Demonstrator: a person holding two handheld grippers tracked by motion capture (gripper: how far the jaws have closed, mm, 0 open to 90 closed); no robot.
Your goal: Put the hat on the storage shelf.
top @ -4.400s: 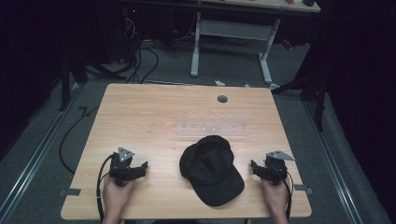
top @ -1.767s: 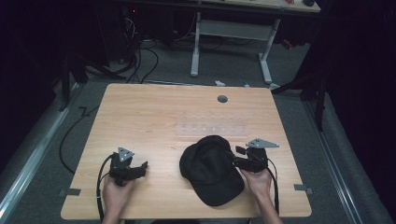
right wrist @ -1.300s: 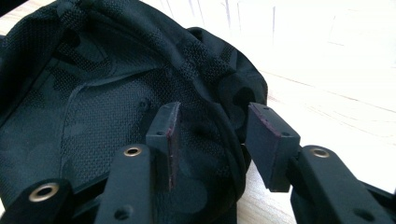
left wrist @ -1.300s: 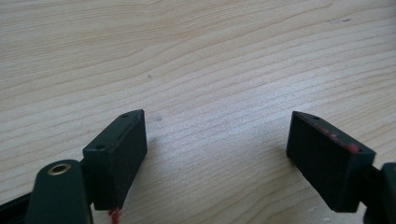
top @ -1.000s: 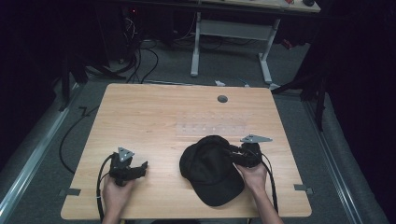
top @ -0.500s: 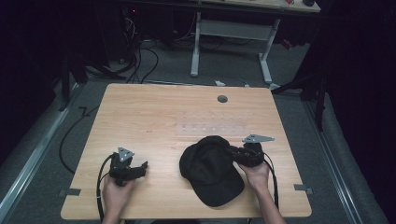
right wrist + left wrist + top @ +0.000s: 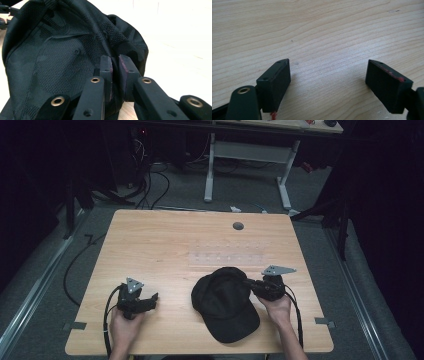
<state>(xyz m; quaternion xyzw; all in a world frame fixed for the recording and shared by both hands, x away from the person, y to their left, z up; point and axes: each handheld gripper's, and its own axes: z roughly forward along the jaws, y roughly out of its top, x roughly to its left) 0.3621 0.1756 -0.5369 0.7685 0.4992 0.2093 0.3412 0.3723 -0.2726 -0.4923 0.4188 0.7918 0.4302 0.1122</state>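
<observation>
A black baseball cap (image 7: pixel 225 305) lies on the wooden table (image 7: pixel 170 245), its brim toward the near edge. My right gripper (image 7: pixel 248 283) is at the cap's right side, shut on the fabric of the crown. In the right gripper view the jaws are pinched together on a fold of the cap (image 7: pixel 62 57), right gripper (image 7: pixel 115 65). My left gripper (image 7: pixel 152 298) rests near the table's front left, apart from the cap. The left gripper (image 7: pixel 327 75) stands open over bare wood with nothing between its jaws.
A small round grommet hole (image 7: pixel 238 226) sits near the table's far edge. A faint clear strip (image 7: pixel 230 256) lies just beyond the cap. Behind the table stands a white desk frame (image 7: pixel 247 165) and cables (image 7: pixel 150 185) run on the floor.
My right gripper moved left from the table's right side to the cap and shut on its crown. The left gripper stayed in place.
</observation>
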